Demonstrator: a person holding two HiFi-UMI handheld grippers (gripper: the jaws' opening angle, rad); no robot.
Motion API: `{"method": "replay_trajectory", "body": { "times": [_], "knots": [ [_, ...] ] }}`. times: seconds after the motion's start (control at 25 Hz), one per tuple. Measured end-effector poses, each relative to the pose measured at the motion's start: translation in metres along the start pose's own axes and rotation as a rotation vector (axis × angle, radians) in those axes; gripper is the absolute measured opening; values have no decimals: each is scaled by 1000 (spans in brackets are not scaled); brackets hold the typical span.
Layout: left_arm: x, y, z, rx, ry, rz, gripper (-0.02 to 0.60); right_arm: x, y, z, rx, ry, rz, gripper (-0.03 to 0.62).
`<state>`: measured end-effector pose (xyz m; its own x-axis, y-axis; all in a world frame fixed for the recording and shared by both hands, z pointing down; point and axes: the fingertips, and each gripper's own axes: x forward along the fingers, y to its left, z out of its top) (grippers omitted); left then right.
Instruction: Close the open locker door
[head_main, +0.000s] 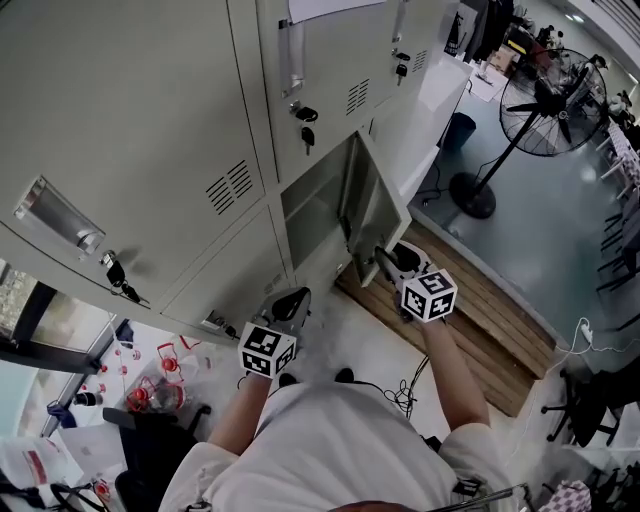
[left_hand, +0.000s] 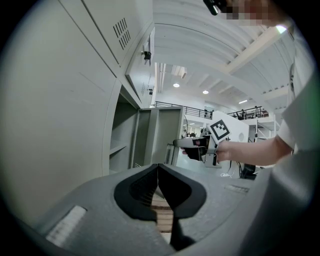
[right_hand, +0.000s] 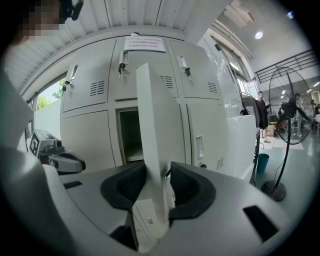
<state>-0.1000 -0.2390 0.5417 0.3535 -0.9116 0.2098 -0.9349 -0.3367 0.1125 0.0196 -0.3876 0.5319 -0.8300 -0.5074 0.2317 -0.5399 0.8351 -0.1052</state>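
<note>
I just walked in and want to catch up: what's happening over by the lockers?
A person stands at a bank of grey lockers with a tool in each hand. One lower locker door stands open. The right tool has its jaws apart around that door's free edge, not visibly clamped on it. The left tool is shut and empty, held low beside the lockers. The door is not yet closed.

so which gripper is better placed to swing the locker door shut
Right: the edge of the door sits between the fingers of the right gripper. The left gripper is shut, apart from the door.
</note>
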Motion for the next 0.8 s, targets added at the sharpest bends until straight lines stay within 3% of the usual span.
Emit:
{"method": "replay_trajectory", "body": {
  "times": [0.8],
  "knots": [
    [-24,21,-6,-19,0,71,15,55,90,8,-51,4,210,167]
  ]
}}
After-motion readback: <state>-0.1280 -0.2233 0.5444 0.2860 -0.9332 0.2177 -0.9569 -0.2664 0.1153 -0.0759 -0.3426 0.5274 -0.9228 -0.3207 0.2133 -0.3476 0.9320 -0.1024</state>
